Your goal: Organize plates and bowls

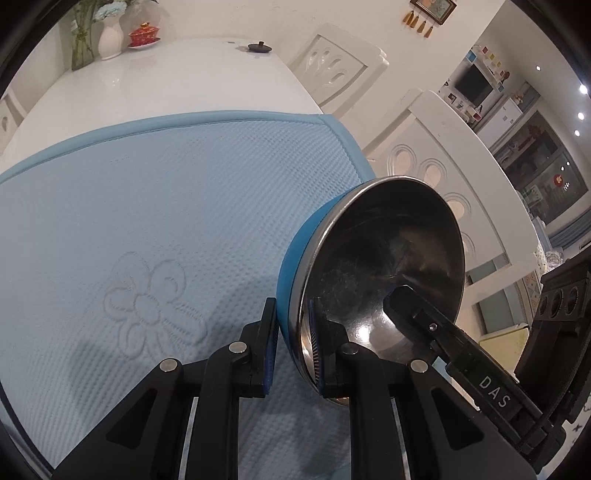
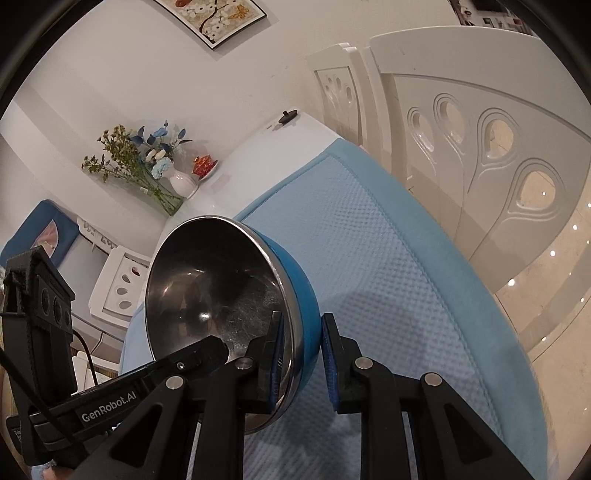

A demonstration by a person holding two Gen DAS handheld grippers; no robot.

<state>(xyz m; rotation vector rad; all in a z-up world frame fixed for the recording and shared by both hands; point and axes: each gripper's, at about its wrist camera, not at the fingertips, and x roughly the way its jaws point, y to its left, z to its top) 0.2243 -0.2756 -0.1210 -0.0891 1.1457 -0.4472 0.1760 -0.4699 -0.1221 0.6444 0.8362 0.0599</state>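
A bowl (image 1: pixel 388 251), blue outside and steel inside, hangs tilted above the light blue mat (image 1: pixel 147 221). My left gripper (image 1: pixel 295 350) is shut on its rim, one pad on the blue wall and one inside. From the opposite side my right gripper (image 2: pixel 303 362) is shut on the rim of the same bowl (image 2: pixel 214 280) in the same way. The left wrist view shows the right gripper's inner finger (image 1: pixel 406 306) against the steel. The right wrist view shows the left one's inner finger (image 2: pixel 199 354). The bowl holds nothing.
The mat (image 2: pixel 388 277) covers the near end of a white table (image 1: pixel 166 81). At its far end stand a vase (image 1: pixel 110 38), a red lidded cup (image 1: pixel 144 35) and a small black lid (image 1: pixel 259 47). White chairs (image 1: pixel 436 155) line the table's right side.
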